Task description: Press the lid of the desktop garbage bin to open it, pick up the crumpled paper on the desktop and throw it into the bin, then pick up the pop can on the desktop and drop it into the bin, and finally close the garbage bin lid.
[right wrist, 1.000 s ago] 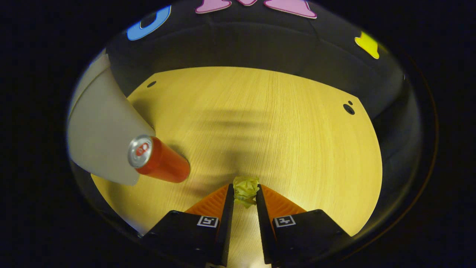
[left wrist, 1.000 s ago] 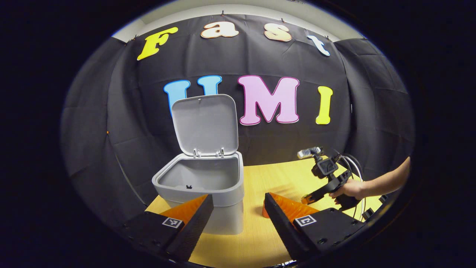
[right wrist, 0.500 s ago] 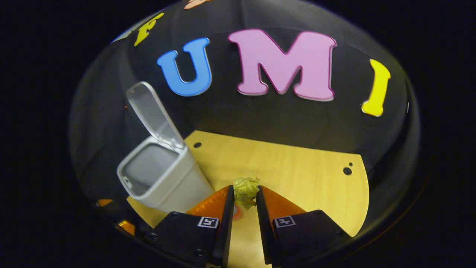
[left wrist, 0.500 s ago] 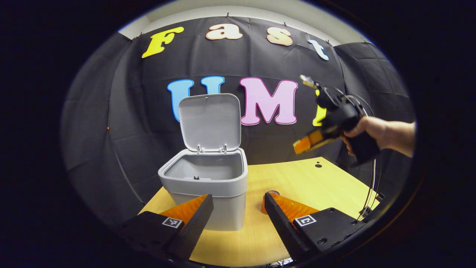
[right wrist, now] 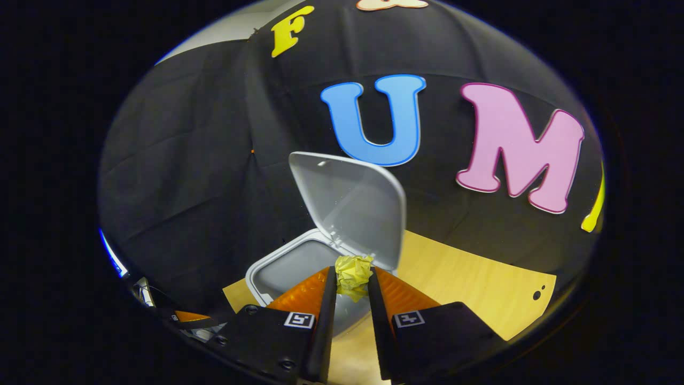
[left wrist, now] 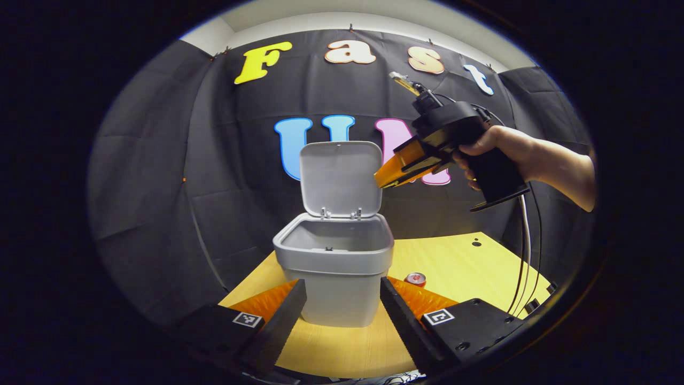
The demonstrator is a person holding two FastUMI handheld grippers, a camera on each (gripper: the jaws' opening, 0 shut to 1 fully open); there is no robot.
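Observation:
A grey bin (left wrist: 335, 267) stands on the wooden table with its lid (left wrist: 341, 177) raised upright. My left gripper (left wrist: 342, 291) is open, its fingers low on either side of the bin's front. A hand holds my right gripper (left wrist: 386, 179) up in the air, just right of the raised lid, above the bin's rim. In the right gripper view that gripper (right wrist: 351, 280) is shut on a yellow crumpled paper (right wrist: 352, 274), with the open bin (right wrist: 291, 266) and its lid (right wrist: 350, 206) right ahead and below. A red pop can (left wrist: 415, 278) stands on the table right of the bin.
The wooden table (left wrist: 481, 272) stretches right of the bin, with small holes near its far edge. Cables (left wrist: 526, 251) hang from the right gripper down to the table's right side. Black cloth walls close in behind and at the sides.
The right gripper rose from the table with the paper in it and swung left toward the bin's opening. The left gripper view shifted so the bin sits between its fingers.

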